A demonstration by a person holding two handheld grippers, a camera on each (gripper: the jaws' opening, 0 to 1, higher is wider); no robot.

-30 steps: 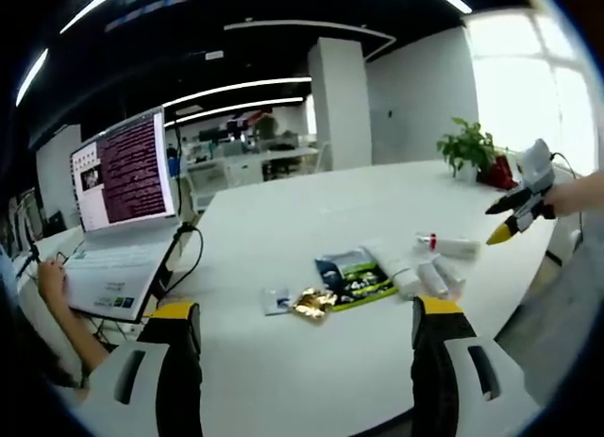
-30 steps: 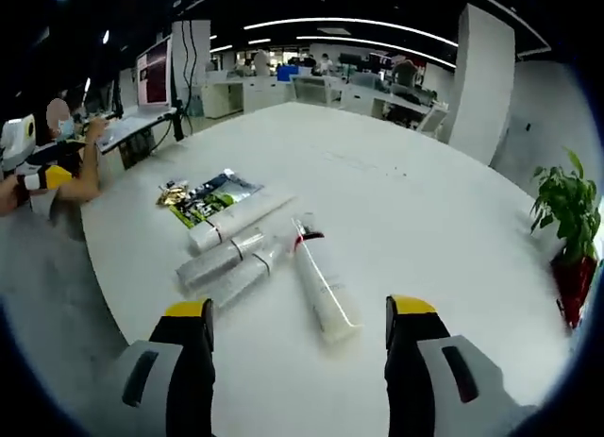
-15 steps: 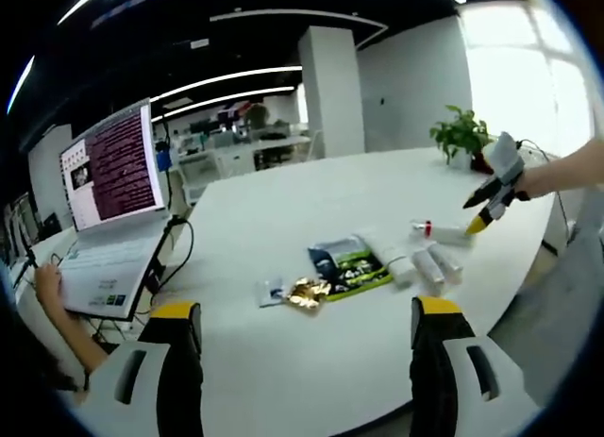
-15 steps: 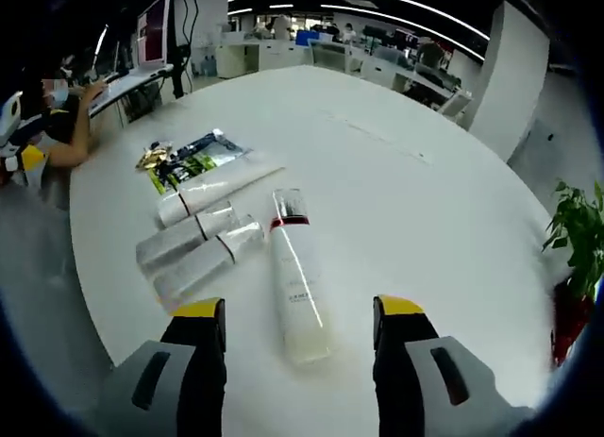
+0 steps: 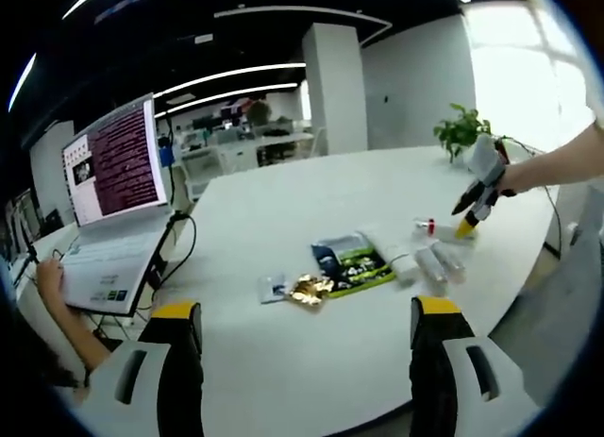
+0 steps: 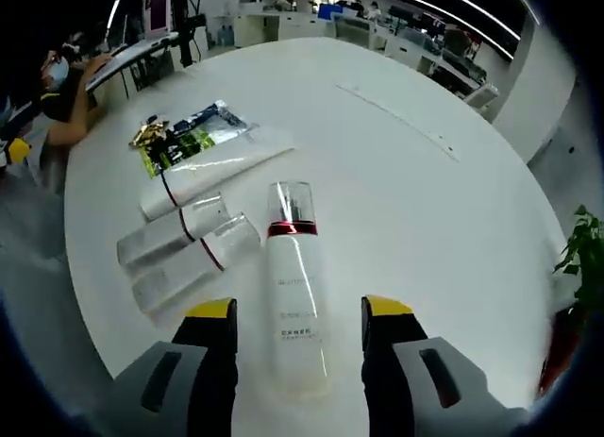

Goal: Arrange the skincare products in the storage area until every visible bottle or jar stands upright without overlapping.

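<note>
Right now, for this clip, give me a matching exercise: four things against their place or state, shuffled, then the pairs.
1. red-banded bottle
2. green sachet
3. laptop
4. potted plant

A. open, at the table's edge near a person's hand
B. lying flat between the right claw's open jaws
C. upright at the table's far end
D. flat beside a gold wrapper

Pairs: 1-B, 2-D, 3-A, 4-C

A: Ceiling strip lights [image 5: 226, 81] glow overhead, and the window [image 5: 524, 69] blows out white.

B: Glare streaks the white bottle [image 6: 294, 295]; fisheye bending curves the table [image 6: 396, 201] near the edges.
</note>
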